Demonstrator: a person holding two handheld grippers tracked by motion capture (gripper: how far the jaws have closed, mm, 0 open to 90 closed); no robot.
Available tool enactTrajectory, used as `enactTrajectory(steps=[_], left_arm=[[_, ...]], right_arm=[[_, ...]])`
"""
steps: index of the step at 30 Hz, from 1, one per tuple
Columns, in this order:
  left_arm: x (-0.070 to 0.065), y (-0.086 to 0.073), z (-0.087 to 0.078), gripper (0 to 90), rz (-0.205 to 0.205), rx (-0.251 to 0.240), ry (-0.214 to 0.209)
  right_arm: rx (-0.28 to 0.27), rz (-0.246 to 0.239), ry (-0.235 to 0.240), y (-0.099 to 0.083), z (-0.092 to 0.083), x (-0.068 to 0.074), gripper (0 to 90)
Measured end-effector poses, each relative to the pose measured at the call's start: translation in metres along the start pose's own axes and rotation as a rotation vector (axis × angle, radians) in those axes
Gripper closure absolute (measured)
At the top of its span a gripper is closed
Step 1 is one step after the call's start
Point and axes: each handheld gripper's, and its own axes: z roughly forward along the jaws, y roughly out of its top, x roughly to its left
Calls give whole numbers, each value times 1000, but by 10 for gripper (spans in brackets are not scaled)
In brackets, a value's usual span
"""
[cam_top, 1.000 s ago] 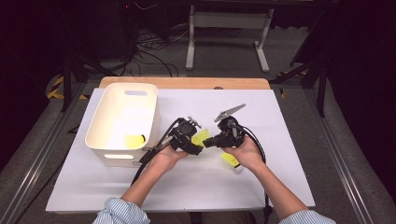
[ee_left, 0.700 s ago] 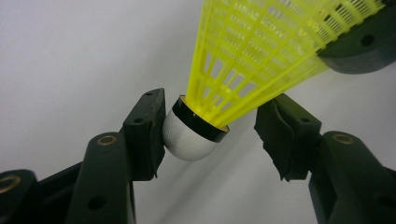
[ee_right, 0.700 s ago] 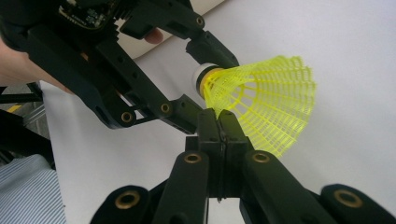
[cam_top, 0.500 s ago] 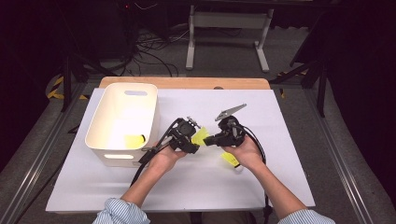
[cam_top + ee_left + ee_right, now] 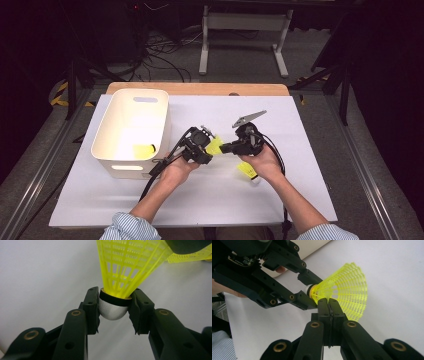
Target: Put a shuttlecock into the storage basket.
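Being handed over, the shuttlecock is pinched by its skirt in the right gripper while its cork is clamped by the just-closing left gripper; release by the right is called for next.

Hidden and cut-off parts around the two grippers

In the left gripper view, the shuttlecock between the jaws runs off the top edge, so its skirt's open end is unseen, and a dark blurred shape above and to the right is cropped at the corner. In the right gripper view, the right gripper pinches the skirt's wall, hiding the mesh between its tips; the left gripper beyond covers most of the cork. In the high view, the second shuttlecock lies partly under the right hand.
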Motion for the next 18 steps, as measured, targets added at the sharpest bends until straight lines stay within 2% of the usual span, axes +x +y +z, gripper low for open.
enactTrajectory(steps=[2, 9, 18], left_arm=[[1, -1, -2, 632, 7, -12, 2], [0, -1, -4, 636, 9, -7, -3], [0, 0, -4, 637, -2, -1, -10]], right_arm=[[-6, -2, -3, 0, 0, 0, 900], [-10, 3, -12, 0, -1, -1, 887], [-16, -4, -26, 1, 0, -1, 801]])
